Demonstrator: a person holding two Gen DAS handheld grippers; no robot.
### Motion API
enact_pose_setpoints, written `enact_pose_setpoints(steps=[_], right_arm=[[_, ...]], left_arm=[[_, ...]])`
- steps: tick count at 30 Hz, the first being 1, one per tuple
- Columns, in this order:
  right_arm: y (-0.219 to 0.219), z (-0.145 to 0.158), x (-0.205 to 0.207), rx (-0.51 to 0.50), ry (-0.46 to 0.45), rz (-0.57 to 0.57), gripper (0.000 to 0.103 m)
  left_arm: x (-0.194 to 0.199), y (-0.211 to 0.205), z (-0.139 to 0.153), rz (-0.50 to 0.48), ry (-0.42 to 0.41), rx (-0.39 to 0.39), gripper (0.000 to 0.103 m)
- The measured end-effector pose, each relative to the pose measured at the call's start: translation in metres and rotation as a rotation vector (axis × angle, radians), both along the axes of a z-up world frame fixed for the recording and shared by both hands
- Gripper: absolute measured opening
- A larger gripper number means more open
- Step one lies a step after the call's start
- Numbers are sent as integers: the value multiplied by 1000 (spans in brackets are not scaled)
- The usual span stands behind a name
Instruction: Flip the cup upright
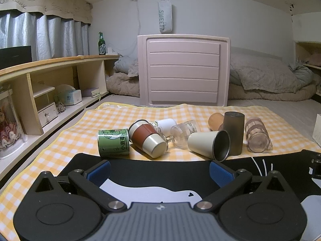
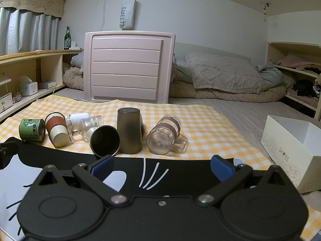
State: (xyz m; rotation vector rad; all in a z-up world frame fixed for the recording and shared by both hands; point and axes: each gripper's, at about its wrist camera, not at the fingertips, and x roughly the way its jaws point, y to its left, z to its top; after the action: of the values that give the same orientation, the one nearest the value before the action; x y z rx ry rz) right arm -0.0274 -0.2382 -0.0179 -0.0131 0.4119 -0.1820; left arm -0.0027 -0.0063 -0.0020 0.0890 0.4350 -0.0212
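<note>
Several cups lie on a yellow checked cloth (image 1: 112, 116). A green printed cup (image 1: 113, 143) lies on its side at the left, also in the right wrist view (image 2: 31, 130). Beside it lie a red-and-cream cup (image 1: 148, 138), a white cup (image 1: 164, 125), a clear ribbed glass (image 1: 183, 133) and a cream steel cup (image 1: 209, 144) with its mouth toward me. A dark grey cup (image 1: 233, 133) stands upside down, also in the right wrist view (image 2: 129, 130). A clear striped mug (image 2: 165, 135) lies at the right. My left gripper (image 1: 160, 170) and right gripper (image 2: 162, 166) are open and empty, short of the cups.
A black mat with white drawings (image 2: 140, 164) lies under both grippers. A pink slatted panel (image 1: 183, 72) stands behind the cloth, bedding (image 2: 224, 80) behind it. Wooden shelves (image 1: 50, 76) run along the left. A white shoe box (image 2: 295, 148) stands at the right.
</note>
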Motion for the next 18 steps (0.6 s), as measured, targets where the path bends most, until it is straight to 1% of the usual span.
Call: enact_pose_setpoints(steps=[18], right_arm=[[1, 1, -2, 0, -2, 0, 103]], left_arm=[[-1, 0, 2, 3, -5, -6, 103]])
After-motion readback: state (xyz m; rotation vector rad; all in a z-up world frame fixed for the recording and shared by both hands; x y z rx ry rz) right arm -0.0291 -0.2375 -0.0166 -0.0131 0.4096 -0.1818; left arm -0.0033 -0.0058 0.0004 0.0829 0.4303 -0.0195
